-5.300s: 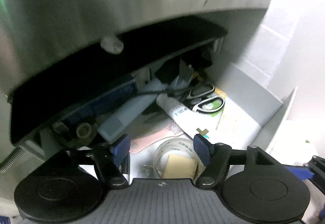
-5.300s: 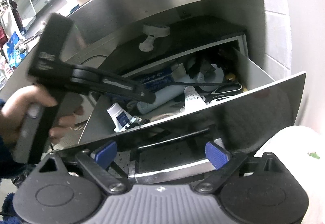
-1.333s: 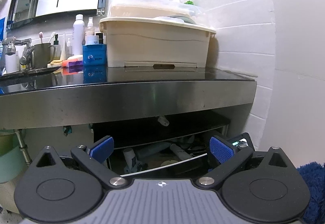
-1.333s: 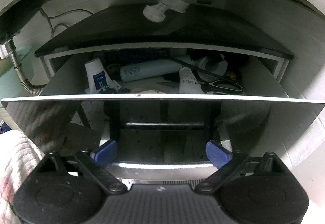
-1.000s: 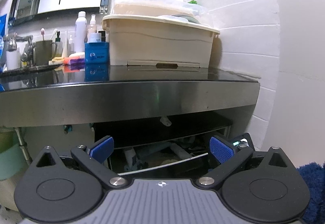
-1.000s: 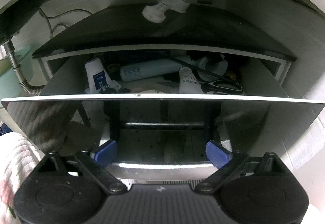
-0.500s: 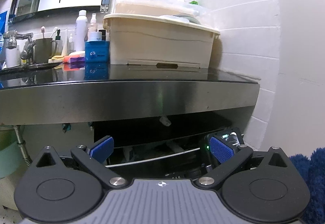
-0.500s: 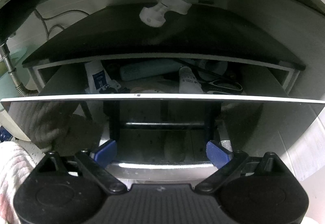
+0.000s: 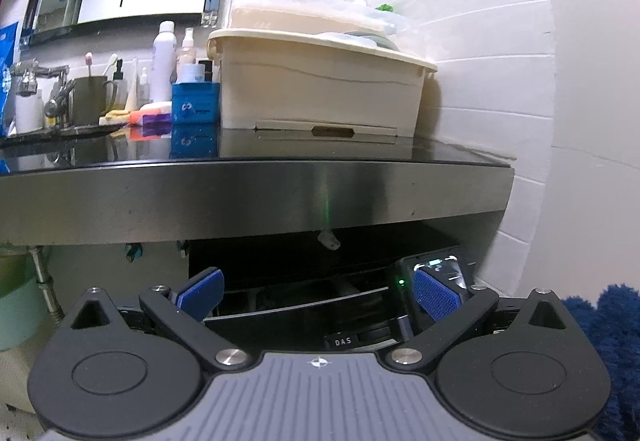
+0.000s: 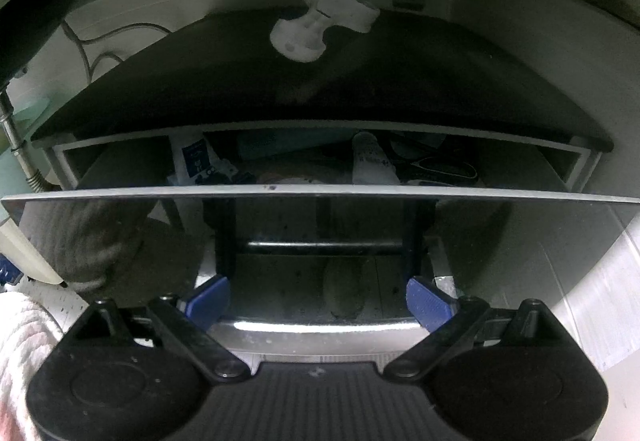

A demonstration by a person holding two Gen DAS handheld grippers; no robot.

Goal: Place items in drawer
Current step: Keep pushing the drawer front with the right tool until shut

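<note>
A: Near edge first. Right gripper (image 10: 318,301), lower centre of its view, blue pads spread wide, nothing between them, close before the drawer front.

B: The drawer (image 10: 320,231)?

A: Glossy dark front panel with a pale top edge, running left to right across the middle of the frame; a horizontal bar shows on the panel, though I cannot tell whether it is a handle or a reflection. It stands part open under a dark shelf. Its long axis lies across the picture, the open side facing the camera.

B: Contents?

A: Behind the edge: a white tube (image 10: 370,161) right of centre, lying front to back, cap end away from the camera. A white bottle with a blue label (image 10: 194,157) at left, tilted. Scissors (image 10: 440,169) at right, lying roughly sideways. The rest is too dark to name.

B: Left gripper (image 9: 318,293)?

A: Lower centre of its view, pads apart, empty. Beyond it the drawer (image 9: 300,307) shows only as a thin pale line under the steel counter (image 9: 256,193). Farther up, a cream storage box (image 9: 320,89) stands on the counter against the tiled wall.
</note>
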